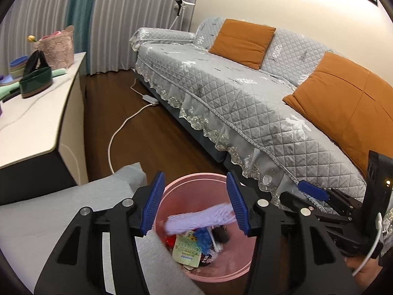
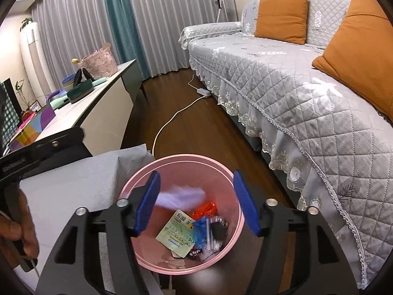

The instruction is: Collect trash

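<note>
A pink trash bin stands on the dark wood floor and holds wrappers, a green-white packet and blue plastic. A pale purple wrapper, blurred, is in the air over the bin's mouth, free of both grippers. My left gripper is open directly above the bin. My right gripper is open above the same bin, with the purple wrapper blurred between its blue pads and the packet below. The right gripper also shows at the right edge of the left wrist view.
A grey cloth-covered seat touches the bin's left side. A grey quilted sofa with orange cushions runs along the right. A white low table with bowls and a basket stands left. A white cable lies on the floor ahead.
</note>
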Available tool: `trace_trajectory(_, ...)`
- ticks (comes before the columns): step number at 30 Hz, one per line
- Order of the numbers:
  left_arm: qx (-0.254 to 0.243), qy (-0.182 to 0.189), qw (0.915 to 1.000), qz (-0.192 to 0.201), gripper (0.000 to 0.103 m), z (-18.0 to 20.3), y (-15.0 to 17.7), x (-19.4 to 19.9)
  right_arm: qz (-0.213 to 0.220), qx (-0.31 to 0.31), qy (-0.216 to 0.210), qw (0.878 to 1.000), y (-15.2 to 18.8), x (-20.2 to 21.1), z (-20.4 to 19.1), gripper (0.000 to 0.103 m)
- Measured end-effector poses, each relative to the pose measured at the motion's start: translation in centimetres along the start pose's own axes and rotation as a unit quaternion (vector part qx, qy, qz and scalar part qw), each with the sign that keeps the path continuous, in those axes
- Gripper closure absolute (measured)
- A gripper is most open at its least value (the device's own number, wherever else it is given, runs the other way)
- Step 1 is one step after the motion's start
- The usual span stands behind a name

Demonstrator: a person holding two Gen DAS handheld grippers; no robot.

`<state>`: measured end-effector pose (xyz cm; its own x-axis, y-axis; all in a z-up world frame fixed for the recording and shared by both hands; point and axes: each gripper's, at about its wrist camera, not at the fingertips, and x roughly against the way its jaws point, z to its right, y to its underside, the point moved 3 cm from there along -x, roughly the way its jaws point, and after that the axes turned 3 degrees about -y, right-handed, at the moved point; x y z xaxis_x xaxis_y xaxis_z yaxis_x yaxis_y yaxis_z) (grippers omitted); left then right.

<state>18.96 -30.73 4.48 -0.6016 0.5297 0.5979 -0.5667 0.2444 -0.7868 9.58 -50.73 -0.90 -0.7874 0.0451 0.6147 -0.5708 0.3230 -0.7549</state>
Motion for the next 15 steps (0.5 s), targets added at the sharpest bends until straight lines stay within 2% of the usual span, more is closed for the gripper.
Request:
trace_trajectory(4, -0.005, -0.014, 0.9998, 0.014, 0.034, -0.5, 0.2, 2.5, 0.009, -0.003, 0.0, 1.0, -0.1, 0.8, -0.3, 0.026)
trace_trajectory(6, -0.008, -0.021, 0.9995, 0.024, 0.027, -1.0, 0.6, 4.3, 0.014, -0.005, -0.006, 1.0, -0.1, 1.5, -0.6, 0.025)
trace_trajectory(15, -0.001, -0.05, 0.9977, 0.045, 0.021, -4.1, 3.2, 11.7, 0.037, 0.014, -0.028, 0.999, 0.2, 5.0, -3.4, 0.013)
